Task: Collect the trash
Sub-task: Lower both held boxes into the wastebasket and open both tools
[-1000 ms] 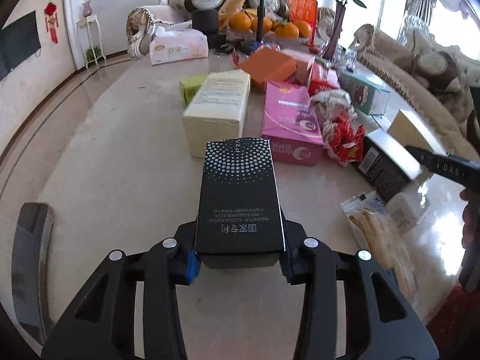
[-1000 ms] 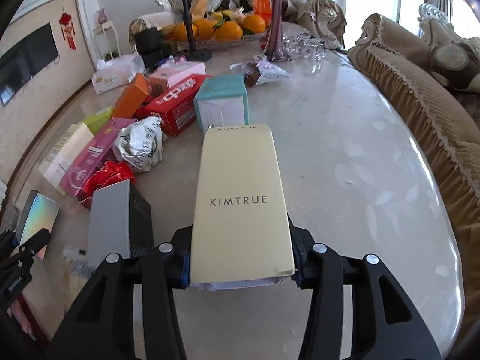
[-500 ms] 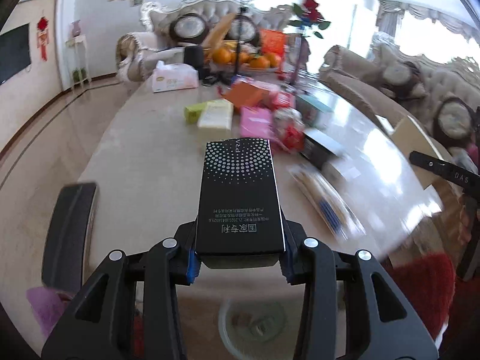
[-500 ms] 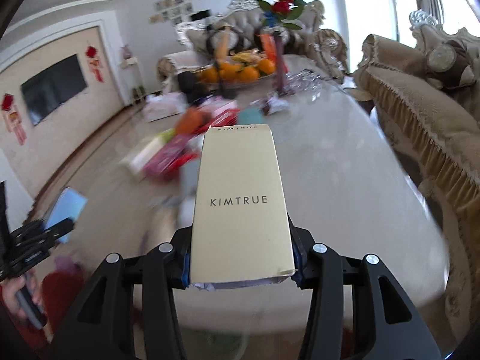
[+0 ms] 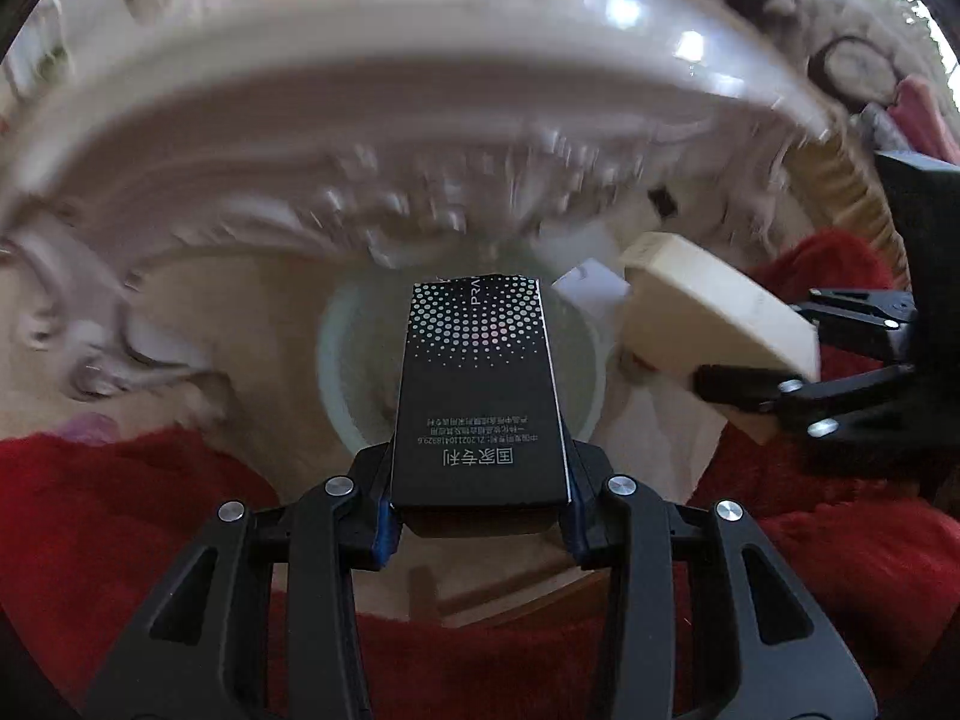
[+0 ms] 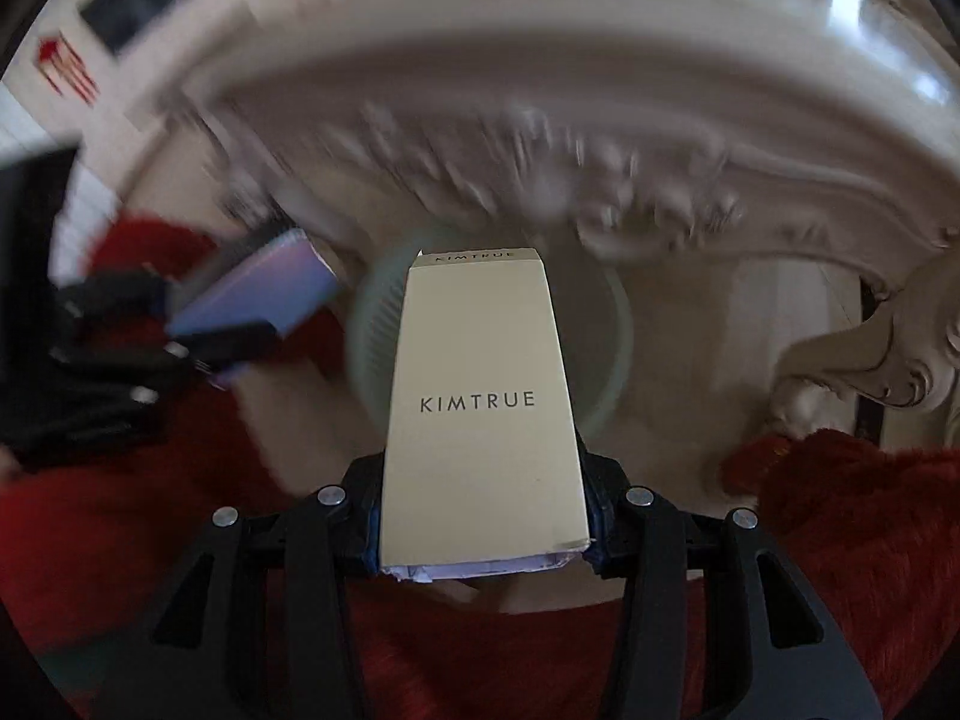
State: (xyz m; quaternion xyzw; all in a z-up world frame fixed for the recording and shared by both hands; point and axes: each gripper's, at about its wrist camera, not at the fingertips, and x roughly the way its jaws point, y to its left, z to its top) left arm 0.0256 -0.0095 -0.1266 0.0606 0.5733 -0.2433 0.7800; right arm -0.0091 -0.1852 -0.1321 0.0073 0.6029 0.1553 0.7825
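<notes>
My left gripper (image 5: 479, 510) is shut on a black box with a silver dot pattern (image 5: 480, 384). It holds the box over a pale round bin (image 5: 354, 354) on the floor. My right gripper (image 6: 483, 534) is shut on a cream box marked KIMTRUE (image 6: 480, 402), above the same bin (image 6: 612, 336). The cream box (image 5: 714, 324) and the right gripper also show at the right of the left wrist view. The black box (image 6: 264, 294), held by the left gripper, shows at the left of the right wrist view. Both views are blurred by motion.
The carved white table edge (image 5: 420, 138) arches above the bin, with a carved leg (image 6: 870, 360) at the right. Red plush fabric (image 5: 108, 528) fills the lower part of both views (image 6: 870, 540). Pale floor surrounds the bin.
Both grippers have swung down from above the tabletop to below its edge, still holding their boxes. They now point at the round bin on the floor.
</notes>
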